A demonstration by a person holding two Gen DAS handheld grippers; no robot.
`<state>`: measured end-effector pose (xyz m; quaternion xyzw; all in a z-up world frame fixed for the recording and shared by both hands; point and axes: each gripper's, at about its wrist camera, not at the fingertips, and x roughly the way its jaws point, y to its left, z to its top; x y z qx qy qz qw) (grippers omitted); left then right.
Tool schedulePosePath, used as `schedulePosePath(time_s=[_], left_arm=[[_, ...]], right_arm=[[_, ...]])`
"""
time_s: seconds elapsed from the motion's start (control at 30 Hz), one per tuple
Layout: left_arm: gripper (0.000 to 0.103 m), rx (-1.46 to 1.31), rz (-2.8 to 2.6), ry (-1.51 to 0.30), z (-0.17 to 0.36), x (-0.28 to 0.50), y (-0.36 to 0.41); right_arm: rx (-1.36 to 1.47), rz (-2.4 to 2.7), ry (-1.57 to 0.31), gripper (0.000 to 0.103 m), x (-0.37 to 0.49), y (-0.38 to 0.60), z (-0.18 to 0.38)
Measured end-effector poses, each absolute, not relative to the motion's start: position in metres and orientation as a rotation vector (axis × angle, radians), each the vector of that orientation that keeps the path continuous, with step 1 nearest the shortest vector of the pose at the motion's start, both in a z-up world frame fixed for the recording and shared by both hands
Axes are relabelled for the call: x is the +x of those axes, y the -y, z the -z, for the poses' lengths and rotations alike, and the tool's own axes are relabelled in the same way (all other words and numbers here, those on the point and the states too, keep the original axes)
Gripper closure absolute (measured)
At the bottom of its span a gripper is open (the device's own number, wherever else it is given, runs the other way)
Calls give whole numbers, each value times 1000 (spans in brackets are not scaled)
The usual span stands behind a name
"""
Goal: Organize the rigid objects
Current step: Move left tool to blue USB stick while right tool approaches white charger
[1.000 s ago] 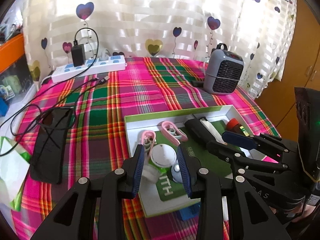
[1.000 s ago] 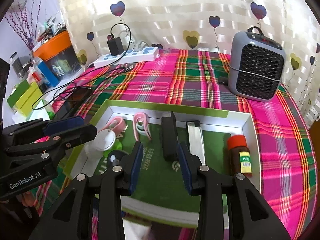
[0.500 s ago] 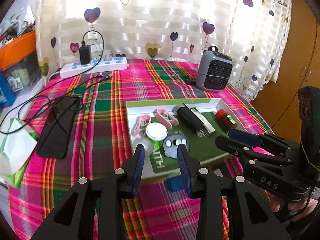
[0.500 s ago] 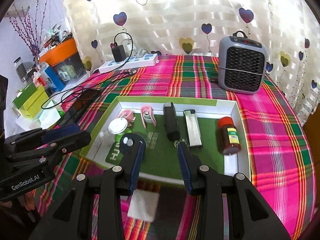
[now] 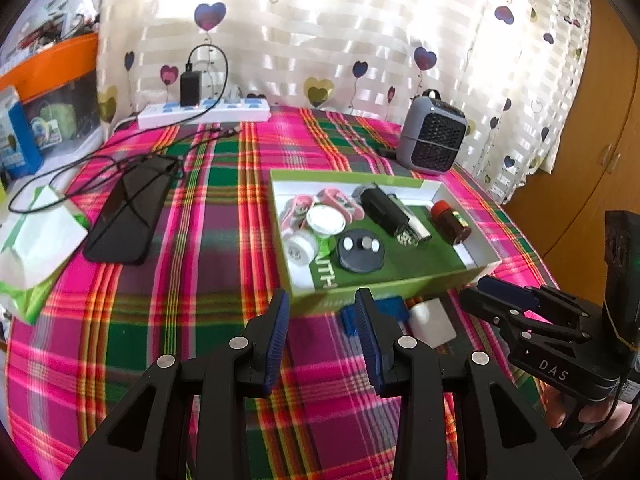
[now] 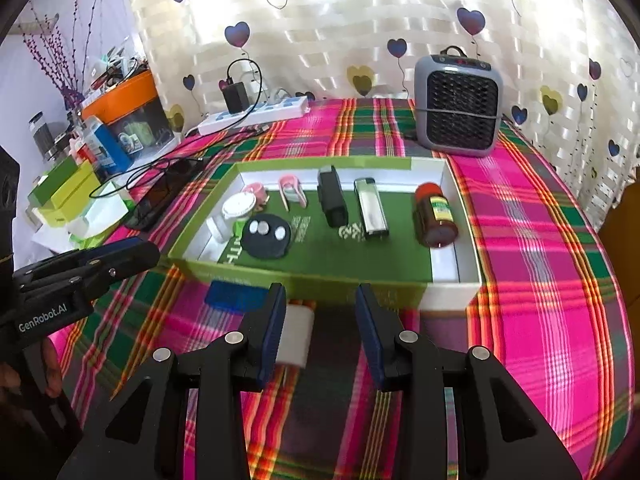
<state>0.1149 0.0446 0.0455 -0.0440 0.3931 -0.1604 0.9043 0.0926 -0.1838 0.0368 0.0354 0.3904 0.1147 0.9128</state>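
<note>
**A:** Green cardboard, that tray (image 6: 304, 280), and it already carries most of the hard bits, lined up along its floor: pink clips (image 6: 291, 189), a black lighter (image 6: 332, 196), a silver lighter (image 6: 372, 212), a brown bottle with a red cap (image 6: 434, 216), a white round lid (image 6: 239, 206) and a black disc with coin cells on it (image 6: 266, 235).

**B:** So what is left out on the table (image 6: 540, 280)?

**A:** Two things, lying on the plaid cloth just in front of the tray's near wall: a blue block (image 6: 234, 296) and a white block (image 6: 296, 336). I judge they go in next.

**B:** And the hands?

**A:** The right gripper (image 6: 320, 334) hangs above the cloth, jaws apart and holding nothing, with the white block showing beside its left finger. That looks like lining up for a pick. The left gripper (image 5: 324, 340) is also spread and empty, aimed at the blue block (image 5: 384, 308).

**B:** Any snag?

**A:** Both blocks sit near the tray wall, so a low approach could nudge the tray. The phone (image 5: 130, 212) and power strip (image 5: 204, 114) sit well apart, out of the way.
</note>
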Motion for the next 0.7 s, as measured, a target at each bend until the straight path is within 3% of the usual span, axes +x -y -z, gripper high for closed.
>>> schedulePosePath(time_s=[0.53, 0.6, 0.7], left_arm=[[70, -115, 389, -895, -17, 117, -45], [70, -108, 409, -905, -15, 118, -40], [70, -98, 428, -911, -12, 121, -34]], right_arm=[[51, -292, -884, 65, 91, 159, -10], [42, -284, -893, 57, 93, 158, -8], [29, -267, -904, 55, 96, 158, -5]])
